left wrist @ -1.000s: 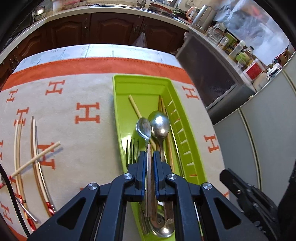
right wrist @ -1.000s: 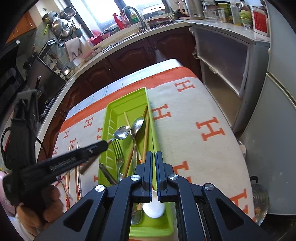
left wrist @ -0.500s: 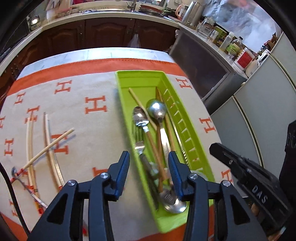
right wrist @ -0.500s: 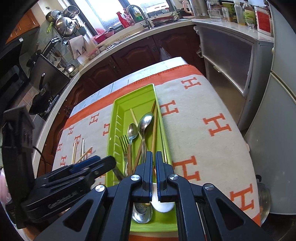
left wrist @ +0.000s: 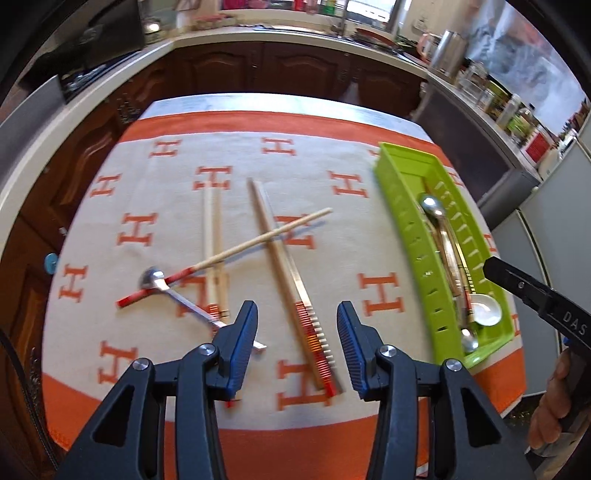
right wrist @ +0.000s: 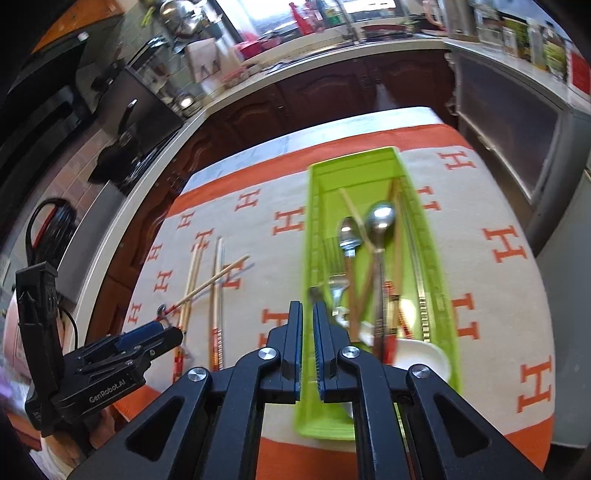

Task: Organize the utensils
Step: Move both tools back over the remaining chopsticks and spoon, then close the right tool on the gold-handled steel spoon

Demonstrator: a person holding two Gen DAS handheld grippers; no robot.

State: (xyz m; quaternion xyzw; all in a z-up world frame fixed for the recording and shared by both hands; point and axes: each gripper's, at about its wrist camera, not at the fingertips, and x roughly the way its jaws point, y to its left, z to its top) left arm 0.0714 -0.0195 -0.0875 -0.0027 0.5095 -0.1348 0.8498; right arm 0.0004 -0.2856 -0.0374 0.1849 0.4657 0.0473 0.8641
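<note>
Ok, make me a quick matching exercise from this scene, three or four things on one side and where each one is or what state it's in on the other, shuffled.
Things:
1. white spoon
2. small metal spoon
3. left gripper
4. green tray

Places or states:
A. lying on the cloth under a red-tipped chopstick
B. open, nothing between its fingers
C. at the near end of the tray
D. sitting on the cloth, holding cutlery

Pairs: 1-C, 2-A, 3-B, 4-D

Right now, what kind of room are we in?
Most likely a home kitchen. There's a sink tap by the window, shiny pots near the stove, and a green utensil tray on a cloth-covered table.
</note>
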